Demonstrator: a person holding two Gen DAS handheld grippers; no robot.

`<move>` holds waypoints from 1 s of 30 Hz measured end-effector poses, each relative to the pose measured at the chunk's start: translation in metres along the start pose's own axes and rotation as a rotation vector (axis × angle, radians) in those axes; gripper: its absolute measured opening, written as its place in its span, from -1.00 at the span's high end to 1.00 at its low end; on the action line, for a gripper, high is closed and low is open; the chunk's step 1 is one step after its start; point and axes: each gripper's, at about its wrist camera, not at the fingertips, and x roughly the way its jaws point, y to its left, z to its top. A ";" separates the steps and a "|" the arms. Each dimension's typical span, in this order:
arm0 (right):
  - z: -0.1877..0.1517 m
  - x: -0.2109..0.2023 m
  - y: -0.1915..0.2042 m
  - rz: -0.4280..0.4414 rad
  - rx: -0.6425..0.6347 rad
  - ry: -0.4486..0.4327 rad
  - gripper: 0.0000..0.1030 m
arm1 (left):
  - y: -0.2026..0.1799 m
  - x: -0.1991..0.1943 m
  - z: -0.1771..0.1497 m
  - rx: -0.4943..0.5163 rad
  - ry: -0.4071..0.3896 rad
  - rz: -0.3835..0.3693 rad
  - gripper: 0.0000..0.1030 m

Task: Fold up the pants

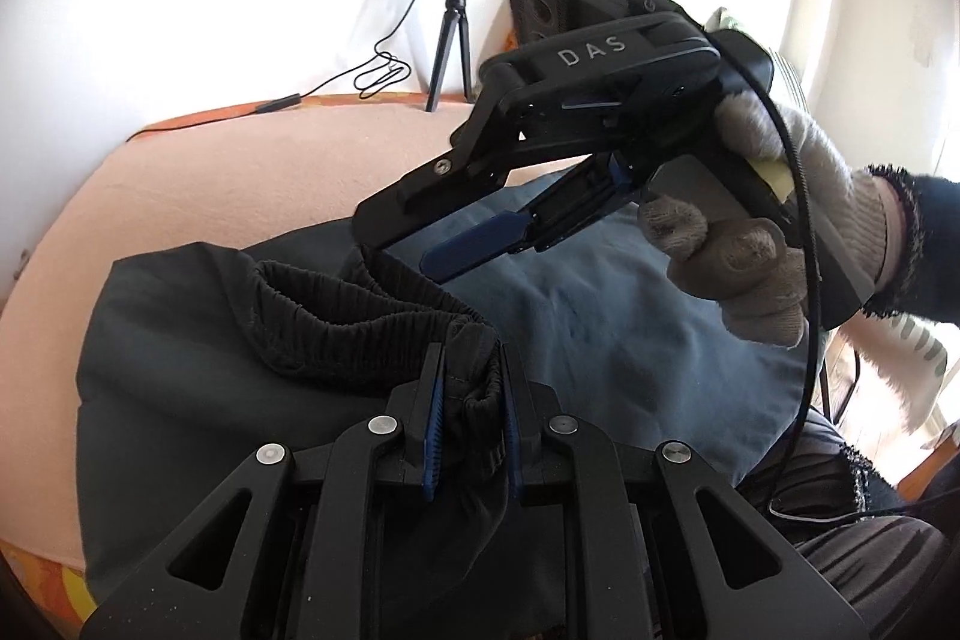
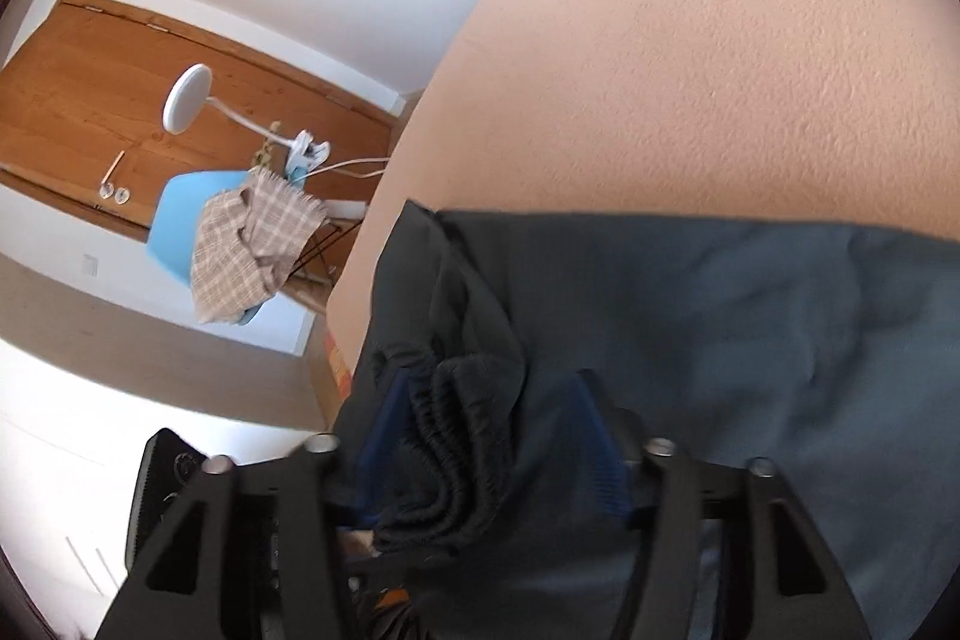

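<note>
Ribbed elastic waistband (image 1: 360, 316), dark pants (image 1: 180, 370)

Showing dark grey pants (image 1: 198, 340) with black ribbed waistband (image 1: 360, 304), peach surface (image 1: 210, 184), black hand-held gripper (image 1: 471, 400) with blue pads (image 1: 433, 430), grey glove (image 1: 780, 244), blue chair (image 2: 180, 214) bearing beige checked cloth (image 2: 252, 244).
</note>
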 end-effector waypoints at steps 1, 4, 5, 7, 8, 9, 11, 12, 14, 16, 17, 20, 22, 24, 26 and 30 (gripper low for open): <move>0.001 0.001 0.004 -0.013 -0.020 0.012 -0.33 | -0.002 0.001 0.001 0.008 0.001 0.003 0.72; 0.004 0.007 0.018 -0.034 -0.083 0.060 -0.41 | -0.003 0.001 0.003 0.017 0.001 0.003 0.72; 0.006 0.010 0.022 -0.043 -0.100 0.074 -0.41 | -0.003 0.001 0.002 0.017 -0.001 0.003 0.72; 0.010 0.018 0.030 -0.068 -0.133 0.097 -0.41 | -0.004 0.001 0.003 0.022 -0.003 0.005 0.71; 0.012 0.023 0.034 -0.082 -0.147 0.112 -0.41 | -0.006 0.001 0.004 0.024 -0.005 0.005 0.71; 0.013 0.027 0.036 -0.095 -0.156 0.130 -0.41 | -0.008 0.001 0.003 0.026 -0.006 0.004 0.71; 0.014 0.033 0.037 -0.122 -0.165 0.164 -0.41 | -0.009 0.002 0.003 0.034 -0.006 0.004 0.71; 0.013 0.036 0.037 -0.135 -0.167 0.178 -0.41 | -0.010 0.001 0.004 0.035 -0.008 0.004 0.71; 0.013 0.042 0.039 -0.152 -0.177 0.190 -0.39 | -0.012 0.002 0.005 0.036 -0.006 -0.002 0.71; 0.013 0.044 0.038 -0.160 -0.175 0.184 -0.17 | -0.013 0.002 0.005 0.034 -0.005 -0.002 0.71; 0.014 0.043 0.037 -0.148 -0.164 0.183 0.11 | -0.013 0.001 0.005 0.034 -0.005 -0.003 0.71; 0.015 0.029 0.024 -0.107 -0.108 0.137 0.47 | -0.010 -0.003 0.006 0.033 -0.009 -0.007 0.72; 0.015 0.016 0.018 -0.081 -0.075 0.089 0.57 | -0.012 -0.008 0.011 0.033 -0.023 -0.011 0.72; 0.014 0.001 0.011 -0.048 -0.035 0.045 0.63 | -0.014 -0.011 0.017 0.026 -0.038 -0.028 0.72; 0.011 -0.015 0.006 -0.023 -0.011 0.002 0.65 | -0.015 -0.015 0.026 0.008 -0.056 -0.059 0.72; 0.004 -0.048 -0.002 0.021 0.044 -0.079 0.67 | -0.021 -0.018 0.043 -0.017 -0.075 -0.119 0.72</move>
